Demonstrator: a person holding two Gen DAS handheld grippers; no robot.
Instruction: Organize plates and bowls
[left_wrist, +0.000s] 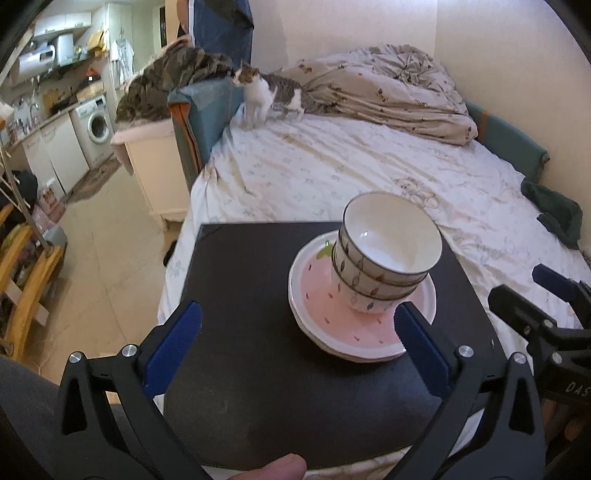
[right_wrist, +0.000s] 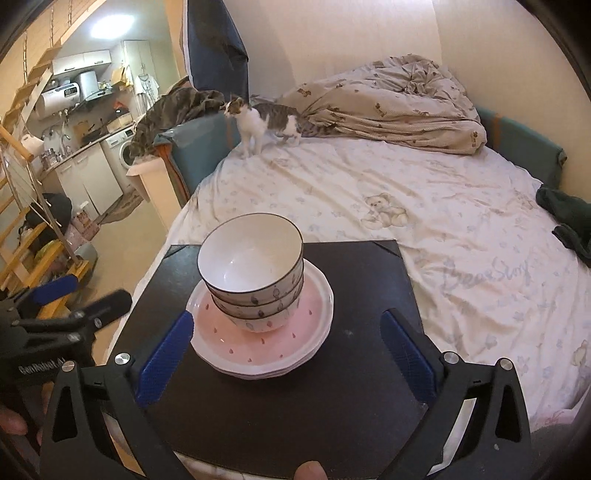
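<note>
Both grippers, left (left_wrist: 297, 334) and right (right_wrist: 286, 345), sit wide and empty low in frame; those stacked bowls (left_wrist: 384, 254) on plates (left_wrist: 354, 325) look glazed, slippery, breakable, so I'd grab rims.

Seen from the left wrist, the left claw (left_wrist: 297, 325) stands wide open with nothing between its blue pads (left_wrist: 173, 345), the right pad just in front of the plates' near rim. A stack of three leaf-patterned bowls (left_wrist: 384, 254) sits on a stack of pink plates (left_wrist: 332, 314) on a black board (left_wrist: 258, 369) lying on the bed (left_wrist: 351, 170). The right claw (left_wrist: 546, 295) enters at the right edge. A cat (left_wrist: 266, 92) stands on the bed near a crumpled quilt (left_wrist: 388, 88).
</note>
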